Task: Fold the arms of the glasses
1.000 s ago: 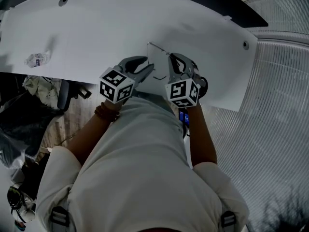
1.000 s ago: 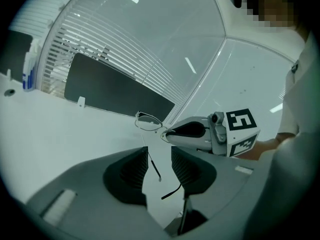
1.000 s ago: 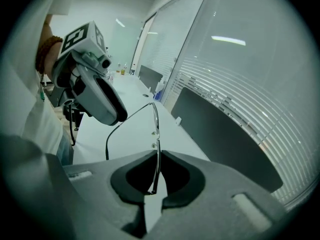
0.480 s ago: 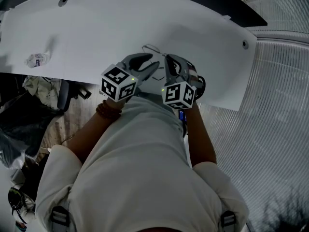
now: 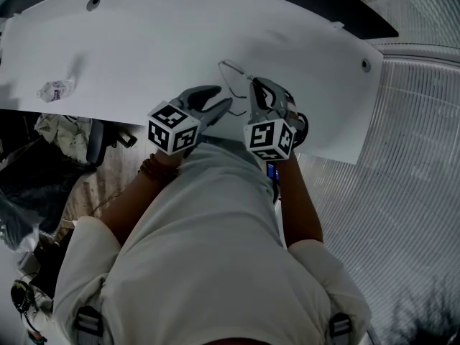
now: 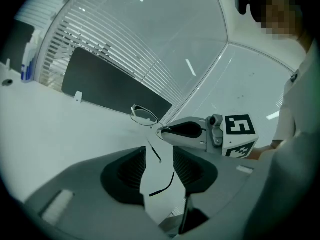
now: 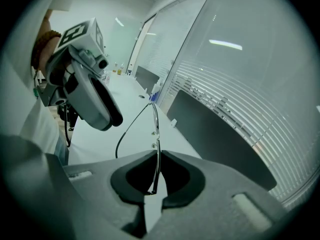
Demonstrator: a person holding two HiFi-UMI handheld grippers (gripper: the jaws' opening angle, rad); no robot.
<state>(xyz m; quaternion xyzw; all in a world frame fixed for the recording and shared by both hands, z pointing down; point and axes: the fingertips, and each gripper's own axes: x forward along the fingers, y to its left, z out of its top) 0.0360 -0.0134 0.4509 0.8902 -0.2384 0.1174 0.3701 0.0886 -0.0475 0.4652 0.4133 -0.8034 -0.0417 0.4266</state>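
Item: glasses [image 6: 144, 115], thin wire frame with clear lenses, held above the white table [image 5: 144, 42] near its front edge, just ahead of the person's white shirt [image 5: 208, 264]. Right gripper [image 7: 157, 156]: the jaws are drawn almost together and clamped on the front of the frame, which is seen edge-on between the dark pads [image 7: 177, 176] in the right gripper view. The frame is held upright and rises out of the jaws. Left gripper [image 6: 159, 153]: the jaws are set apart, with a clear gap left between the ribbed pads [image 6: 131, 173]. One arm [image 6: 154, 152] of the glasses and the other arm [image 6: 167, 183] are seen in that gap in the left gripper view; contact with either pad cannot be made out. Arms, condition: both are stood out from the frame, unfolded, each ending in a dark curved tip. In the right gripper view one of them is seen swung out to the side toward the left gripper. Position of grippers: both are held side by side over the table's front edge in the head view, the left jaws pointed toward the right jaws. Other items: a crumpled wrapper [image 5: 55, 88] is laid on the table well to the left, apart from the glasses. A dark panel [image 6: 112, 86] is stood along the far table edge. A beaded bracelet [image 5: 153, 167] is worn on the left wrist.
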